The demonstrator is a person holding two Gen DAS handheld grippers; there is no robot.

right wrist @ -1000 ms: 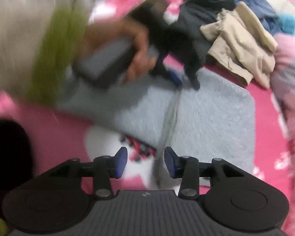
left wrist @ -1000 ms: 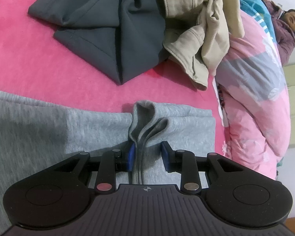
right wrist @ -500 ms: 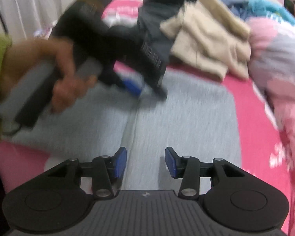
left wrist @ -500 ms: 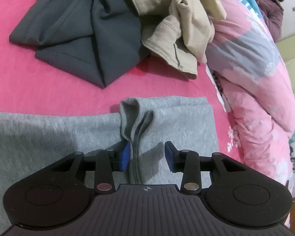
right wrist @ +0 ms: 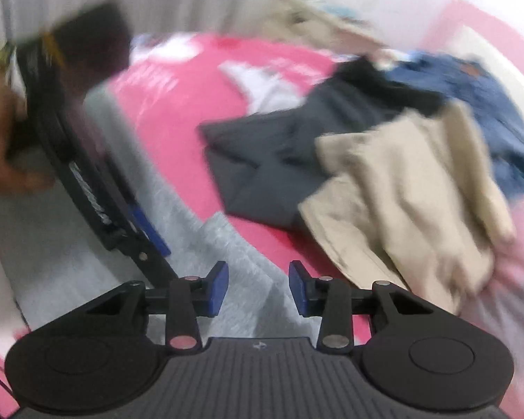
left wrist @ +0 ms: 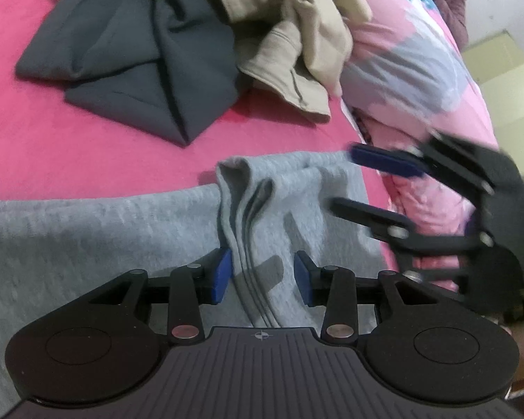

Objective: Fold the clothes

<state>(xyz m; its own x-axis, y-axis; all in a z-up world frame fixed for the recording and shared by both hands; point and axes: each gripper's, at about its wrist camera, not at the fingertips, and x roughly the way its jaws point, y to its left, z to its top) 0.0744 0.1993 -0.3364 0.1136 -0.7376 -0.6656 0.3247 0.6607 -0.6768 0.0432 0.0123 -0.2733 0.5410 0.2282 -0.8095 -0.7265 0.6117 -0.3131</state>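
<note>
Straddling a bunched fold of grey garment [left wrist: 122,230] at lower centre — left gripper [left wrist: 262,274] opening, right gripper [right wrist: 258,288] closing, neither gripping yet.

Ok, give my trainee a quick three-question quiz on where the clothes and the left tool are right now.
1. Pick one: the fold between the jaws of the left tool belongs to A) a striped towel, B) the grey garment, C) a green jacket.
2. True or false: the left tool is clamped on the beige garment.
3. Fill in: the beige garment lies partly over the ___ garment.

Key
1. B.
2. False: its jaws stand apart around a grey fold.
3. The dark grey garment.
</note>
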